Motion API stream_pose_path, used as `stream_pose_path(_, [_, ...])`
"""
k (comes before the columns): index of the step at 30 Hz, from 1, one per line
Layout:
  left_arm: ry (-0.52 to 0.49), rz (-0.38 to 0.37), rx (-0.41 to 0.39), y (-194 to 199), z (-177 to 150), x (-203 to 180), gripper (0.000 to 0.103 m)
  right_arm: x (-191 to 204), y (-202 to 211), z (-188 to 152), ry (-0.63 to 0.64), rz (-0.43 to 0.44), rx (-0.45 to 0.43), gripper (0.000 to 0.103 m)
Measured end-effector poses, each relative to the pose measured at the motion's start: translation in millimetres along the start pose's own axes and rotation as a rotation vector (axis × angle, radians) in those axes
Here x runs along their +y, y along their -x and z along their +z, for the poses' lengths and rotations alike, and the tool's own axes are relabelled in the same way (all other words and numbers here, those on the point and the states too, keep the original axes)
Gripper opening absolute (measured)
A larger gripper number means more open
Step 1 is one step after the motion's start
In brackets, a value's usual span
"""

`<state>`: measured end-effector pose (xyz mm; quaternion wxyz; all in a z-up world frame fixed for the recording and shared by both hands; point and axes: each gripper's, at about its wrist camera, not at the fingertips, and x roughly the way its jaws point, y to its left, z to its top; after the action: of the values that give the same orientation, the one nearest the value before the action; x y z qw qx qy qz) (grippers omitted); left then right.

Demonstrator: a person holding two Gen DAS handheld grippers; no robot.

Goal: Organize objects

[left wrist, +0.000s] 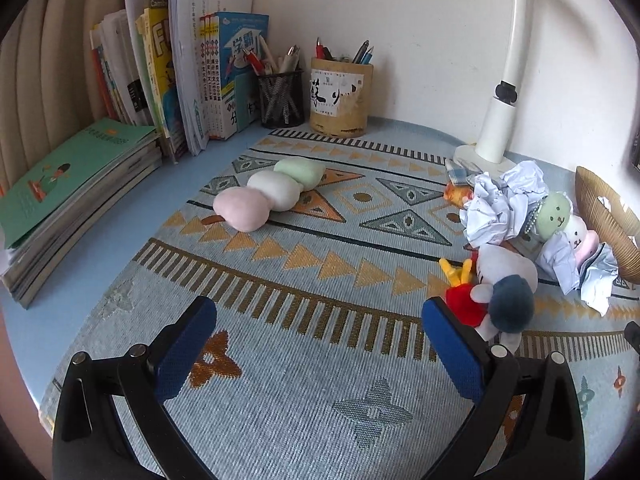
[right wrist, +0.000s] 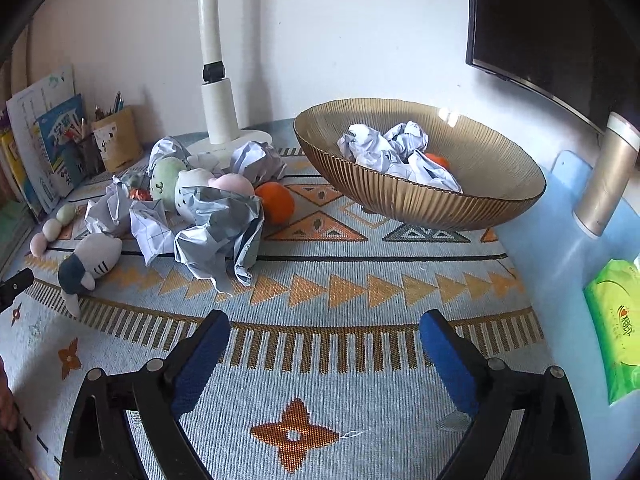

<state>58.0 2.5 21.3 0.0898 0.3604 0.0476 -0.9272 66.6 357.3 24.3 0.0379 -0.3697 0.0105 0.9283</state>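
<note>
A gold ribbed bowl [right wrist: 472,200] stands at the right of the mat and holds crumpled paper balls [right wrist: 384,146] and an orange. Left of it lies a heap: crumpled papers [right wrist: 218,224], an orange [right wrist: 276,202], small plush toys [right wrist: 168,178] and a white cat plush [right wrist: 94,262]. The heap also shows in the left wrist view, with the papers [left wrist: 500,204] and the cat plush [left wrist: 500,280]. A three-ball dango plush [left wrist: 268,196] lies mid-mat. My left gripper [left wrist: 320,348] is open and empty above the mat. My right gripper [right wrist: 324,356] is open and empty in front of the bowl.
Books [left wrist: 188,76] stand at the back left beside a flat stack of booklets [left wrist: 68,200]. Two pen holders [left wrist: 340,96] stand by the wall. A white lamp base [right wrist: 218,112] stands behind the heap. A green tissue pack [right wrist: 618,324] and a monitor [right wrist: 552,24] are at right.
</note>
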Motion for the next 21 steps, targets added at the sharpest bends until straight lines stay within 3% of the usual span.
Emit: stream_pose_path(21, [0.009,-0.008,-0.006,-1.4,0.9,2.9,0.102,1.9,2.7,0.4,0.013,-0.014,-0.014,0.096])
